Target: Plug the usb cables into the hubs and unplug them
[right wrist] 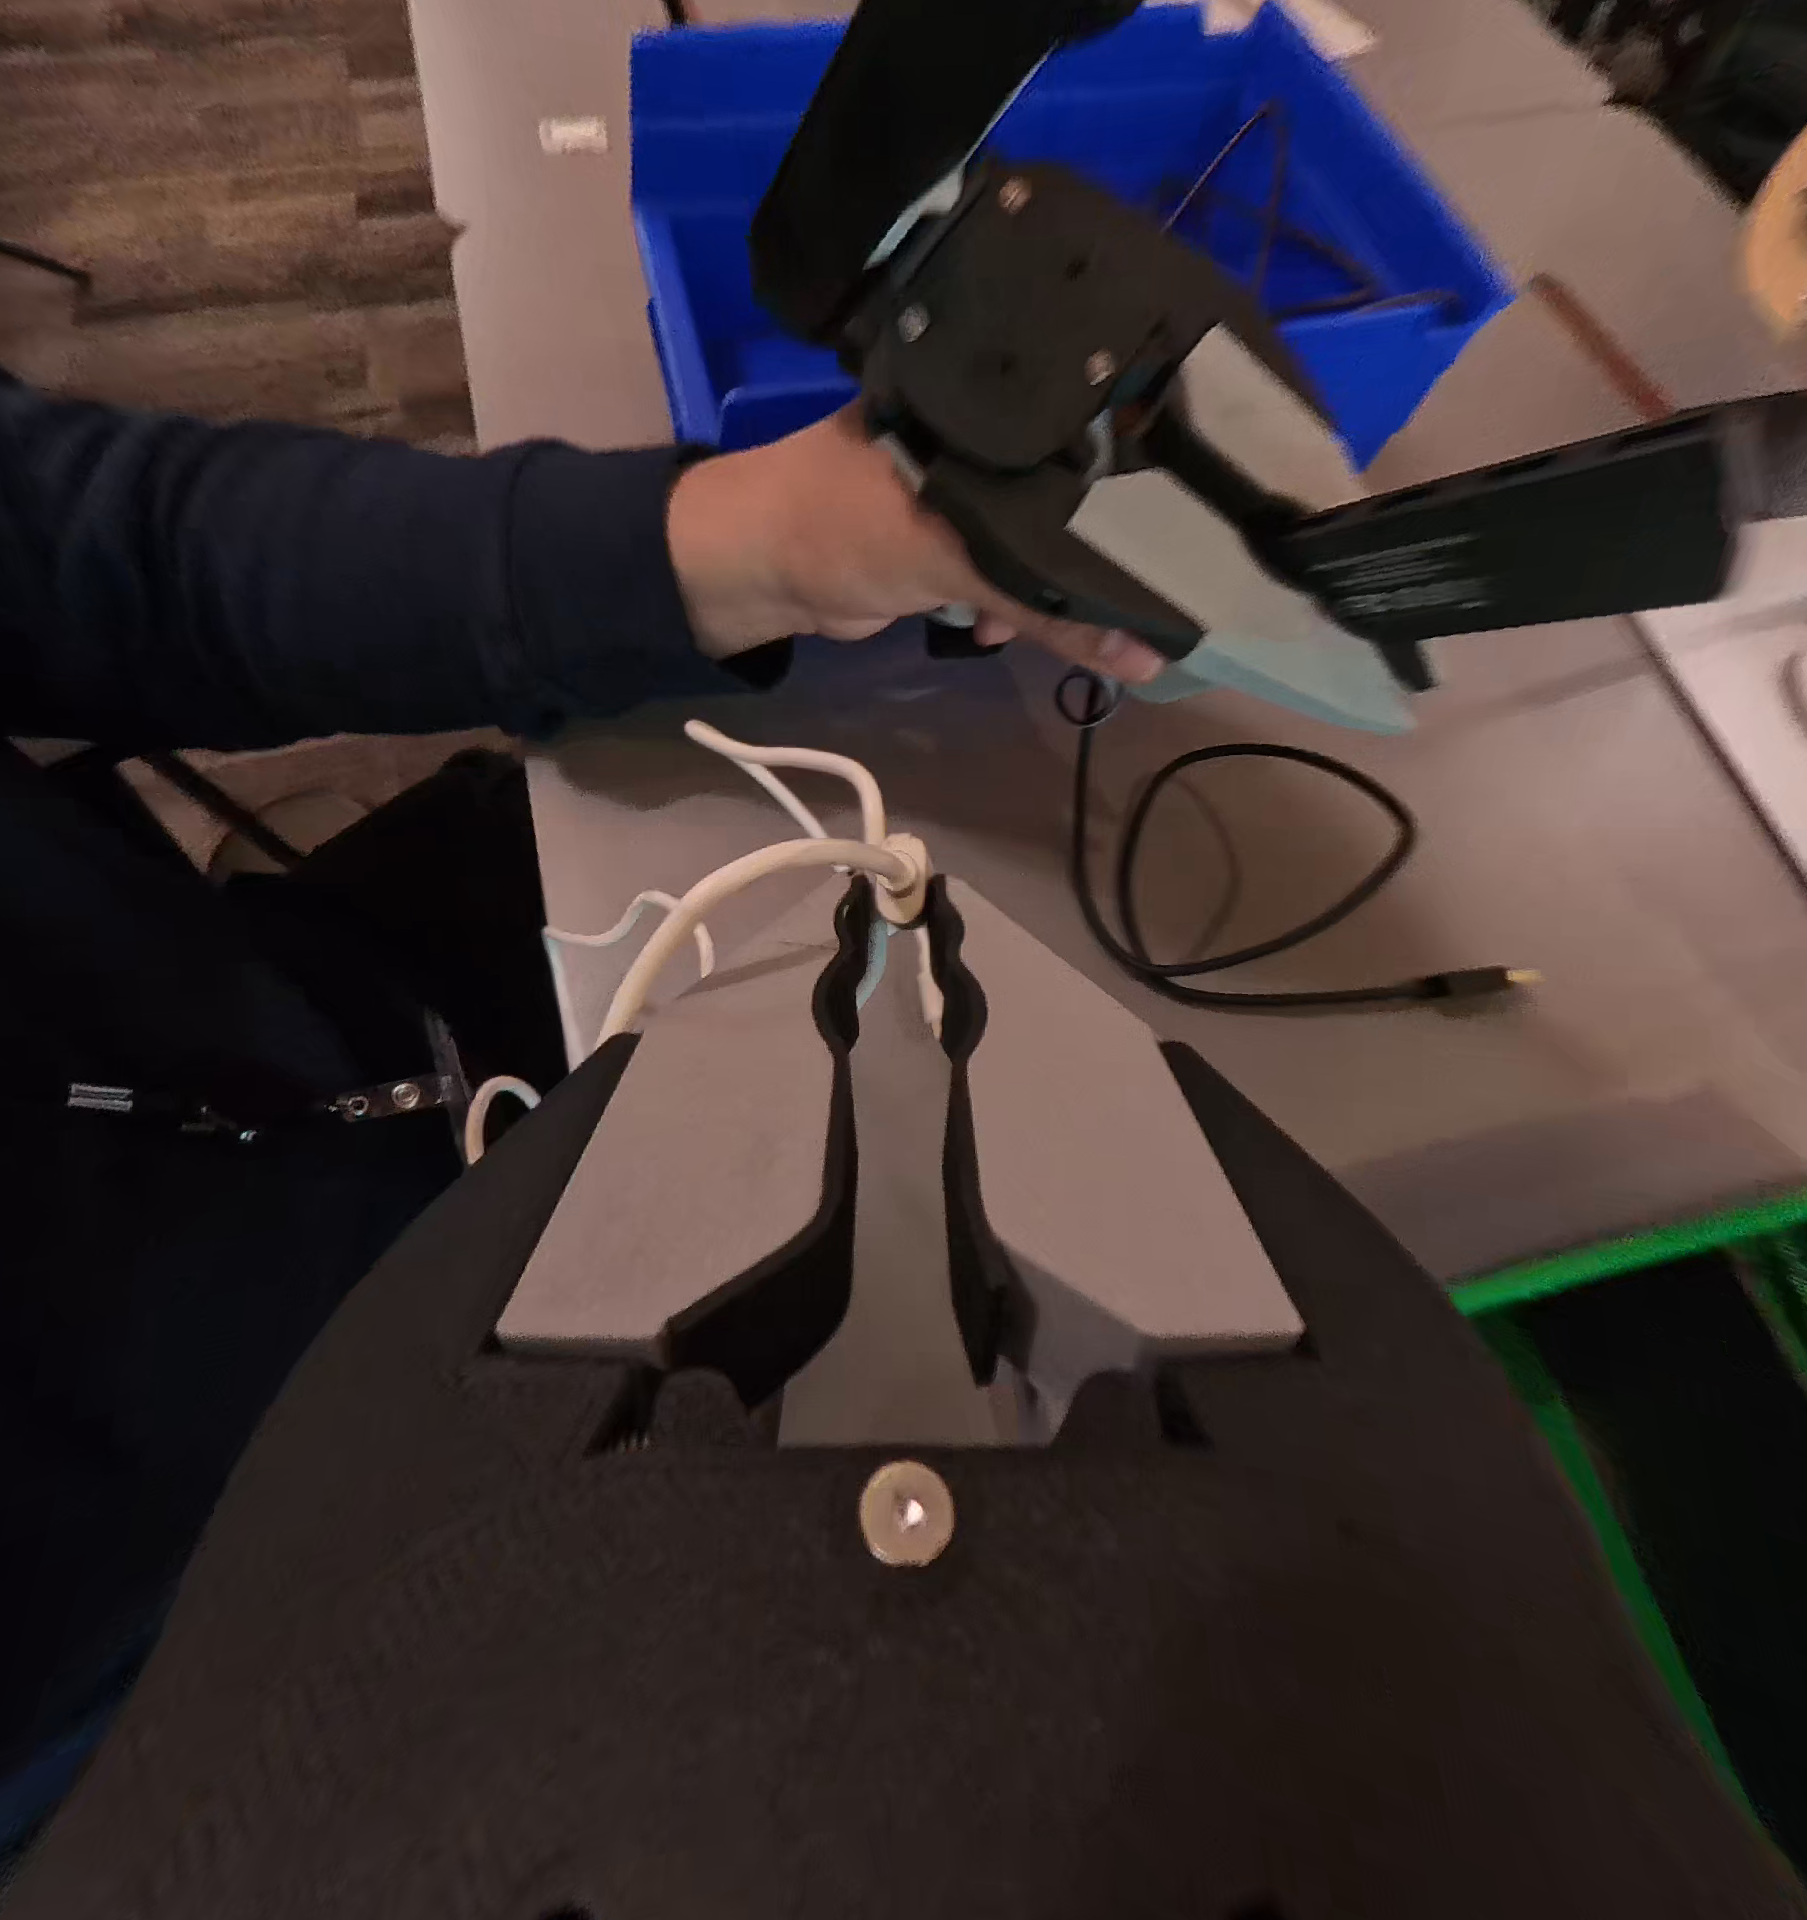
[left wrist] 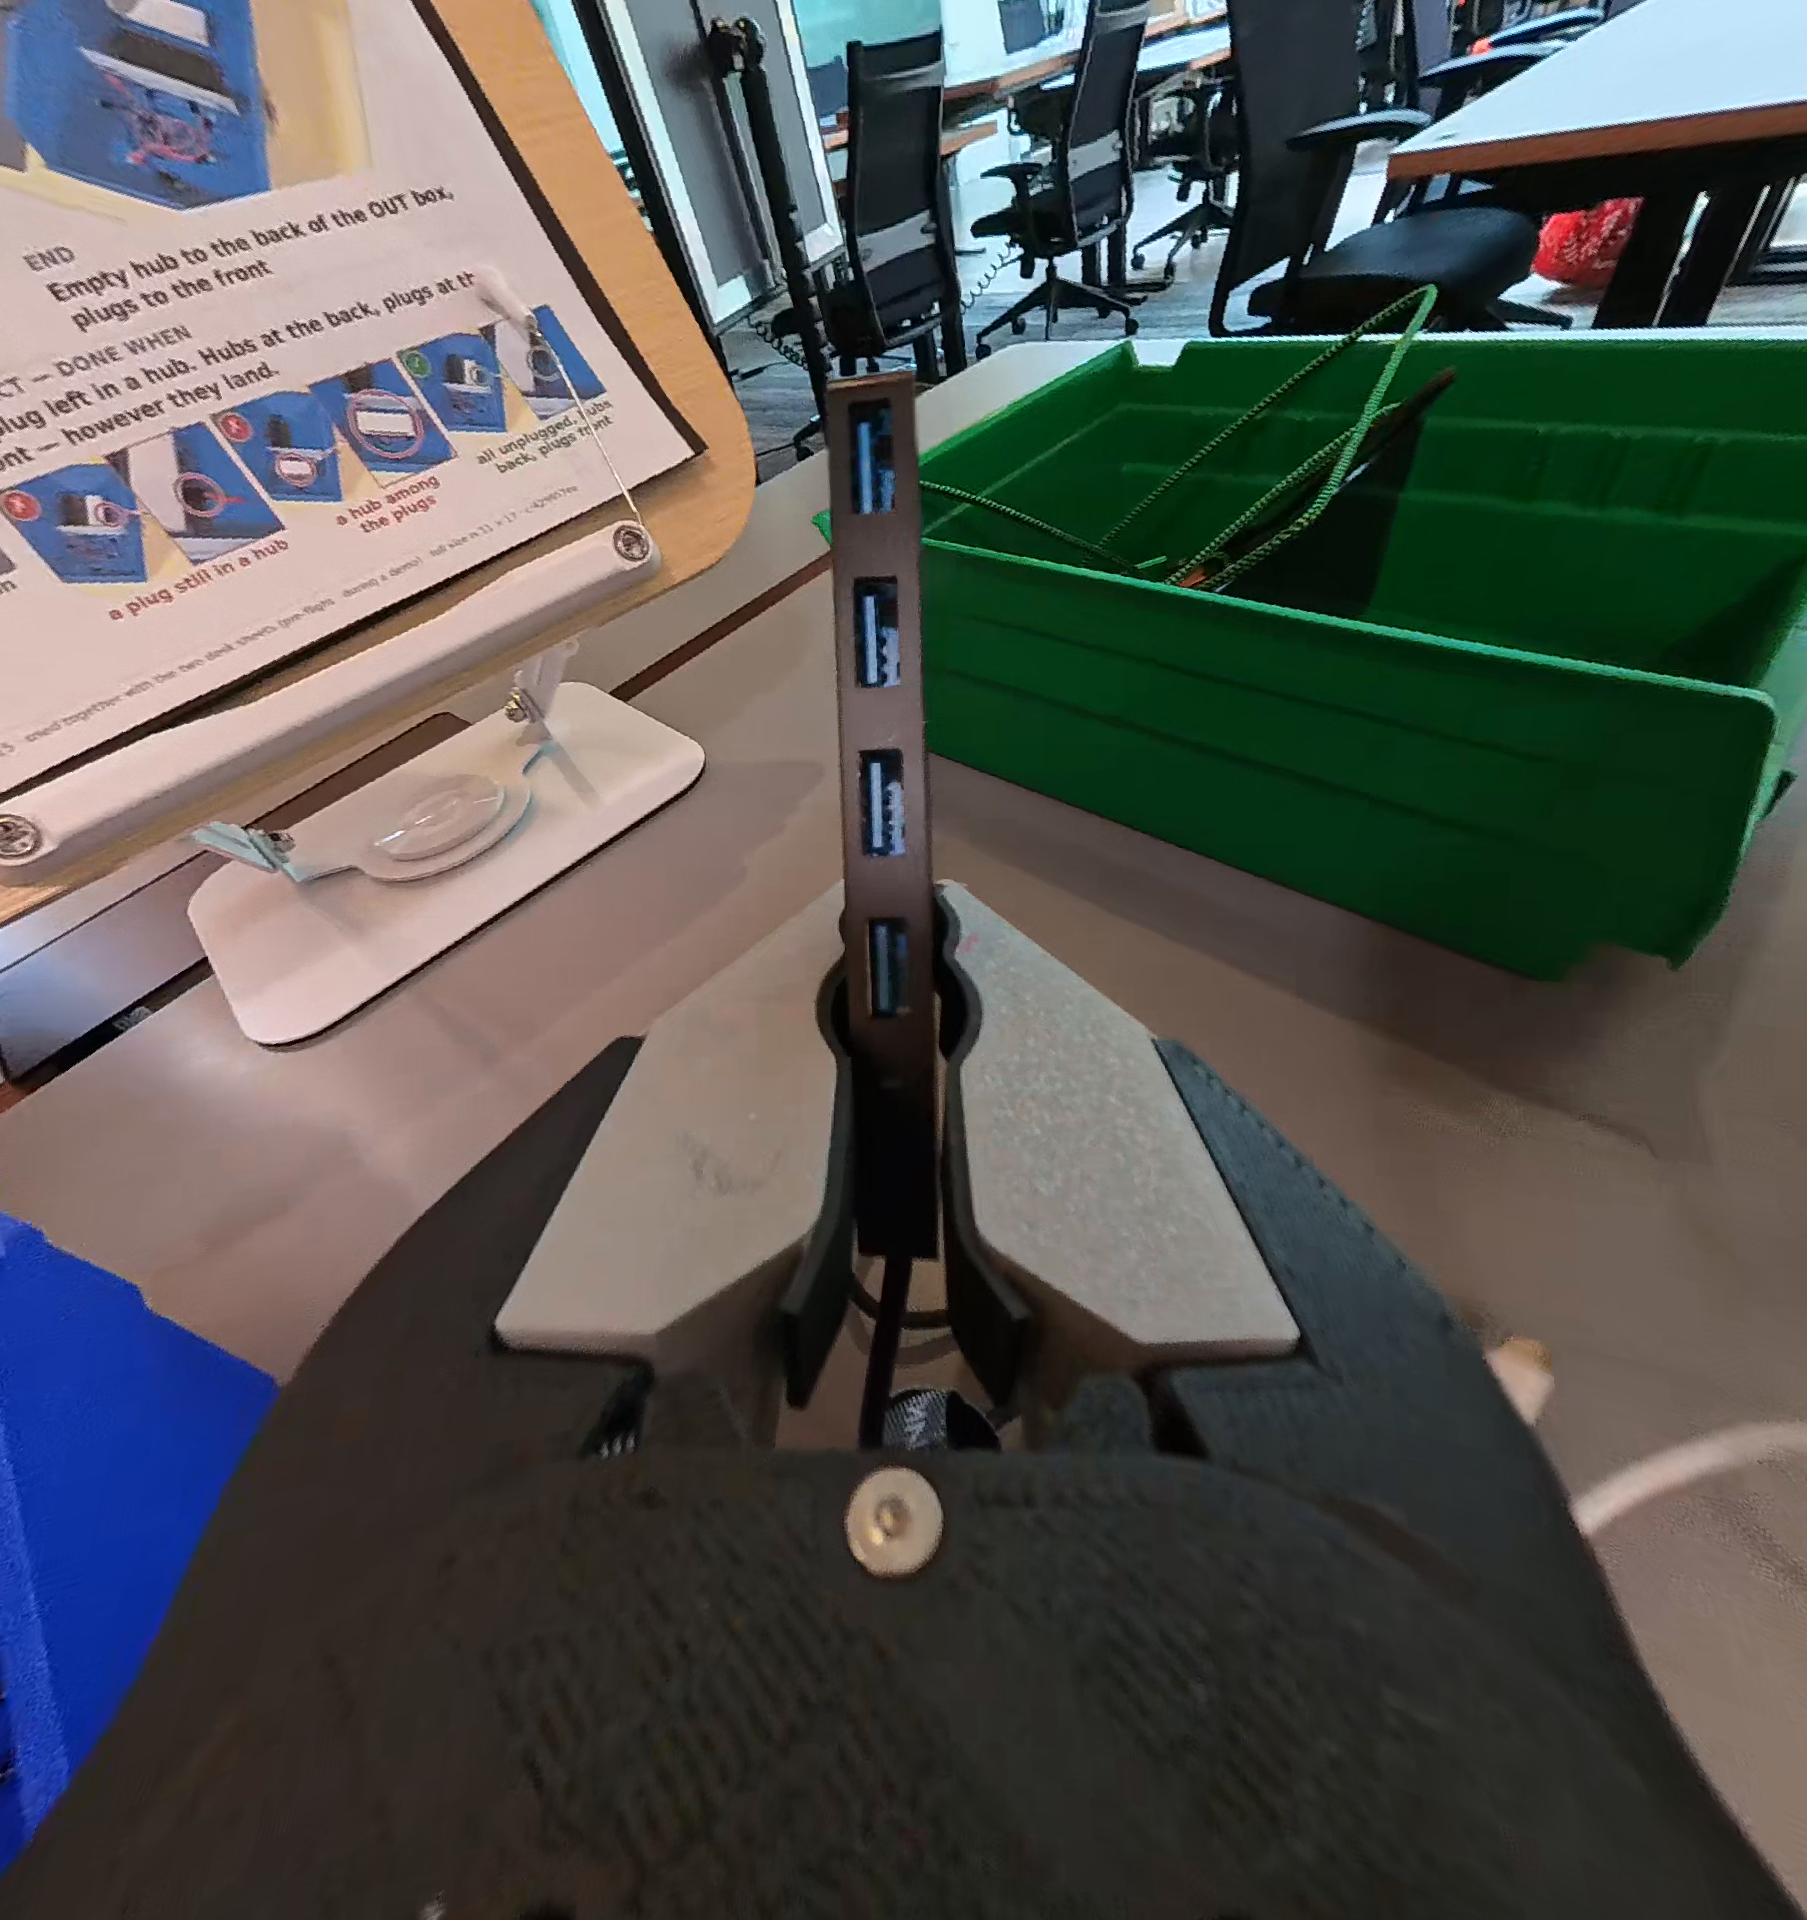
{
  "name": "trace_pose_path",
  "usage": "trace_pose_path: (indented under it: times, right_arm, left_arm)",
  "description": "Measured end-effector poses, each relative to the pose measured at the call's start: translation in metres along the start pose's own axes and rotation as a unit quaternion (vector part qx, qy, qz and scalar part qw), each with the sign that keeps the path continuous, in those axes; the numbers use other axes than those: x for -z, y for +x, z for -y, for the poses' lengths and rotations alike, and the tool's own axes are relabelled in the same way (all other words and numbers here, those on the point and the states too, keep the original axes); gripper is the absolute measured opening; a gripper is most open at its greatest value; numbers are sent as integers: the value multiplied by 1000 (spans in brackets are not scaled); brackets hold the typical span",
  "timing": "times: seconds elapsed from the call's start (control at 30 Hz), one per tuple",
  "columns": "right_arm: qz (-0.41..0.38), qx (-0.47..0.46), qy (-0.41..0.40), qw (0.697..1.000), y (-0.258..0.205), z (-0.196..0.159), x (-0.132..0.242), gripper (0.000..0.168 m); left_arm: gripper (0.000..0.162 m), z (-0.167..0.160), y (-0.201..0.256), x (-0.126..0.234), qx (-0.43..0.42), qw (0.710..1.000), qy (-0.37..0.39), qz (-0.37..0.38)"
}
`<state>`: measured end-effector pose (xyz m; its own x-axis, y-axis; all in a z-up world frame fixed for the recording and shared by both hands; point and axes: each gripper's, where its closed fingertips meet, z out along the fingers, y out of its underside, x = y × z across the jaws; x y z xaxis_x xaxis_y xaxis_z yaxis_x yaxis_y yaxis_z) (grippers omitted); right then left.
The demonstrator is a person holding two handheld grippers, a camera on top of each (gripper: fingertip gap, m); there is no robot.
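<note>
Dark matte, slim and bar-shaped, the USB hub (left wrist: 881,727) is clamped at its lower end between the fingers of the left gripper (left wrist: 894,987), long axis running straight out from the gripper, its four blue ports in one line, clear of the green bin (left wrist: 1398,748) and the document stand (left wrist: 442,883). Its black cord (right wrist: 1242,883) loops loosely over the smooth grey table (right wrist: 1501,1091). The right gripper (right wrist: 897,914) pinches a white cable (right wrist: 753,873) at its connector end, apart from the hub.
</note>
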<state>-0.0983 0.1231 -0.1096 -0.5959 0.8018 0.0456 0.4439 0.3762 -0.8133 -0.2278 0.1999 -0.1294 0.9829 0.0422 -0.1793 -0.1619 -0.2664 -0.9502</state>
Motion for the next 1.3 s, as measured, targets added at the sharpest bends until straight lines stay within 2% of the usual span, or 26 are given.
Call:
trace_pose_path:
  times: [0.4, 0.6, 0.77, 0.9, 1.07, 1.17, 1.3]
  right_arm:
    - [-128, 0, 48, 991, 64, 35, 94, 9]
    - [-227, 11, 64, 972, 107, 55, 163, 9]
    - [-293, 21, 25, 955, 140, 42, 212, 8]
    - [-237, 44, -27, 970, 144, 3, 196, 9]
    - [-168, 41, -142, 975, 153, -82, 140, 9]
    - [-168, 36, -211, 962, 166, -123, 113, 9]
    - [-123, 42, -297, 946, 162, -166, 83, 9]
  left_arm:
    - [5, 4, -2, 1, -7, 1000, 14, 13]
    - [6, 3, -1, 1, -11, 1000, 12, 12]
    - [6, 3, 1, 0, -15, 1000, 12, 10]
    - [6, 3, 3, -1, -18, 1000, 12, 8]
    - [6, 4, 7, -1, -28, 999, 16, 4]
    - [6, 4, 9, -2, -34, 999, 17, 2]
    - [6, 6, 11, -2, -37, 999, 20, -1]
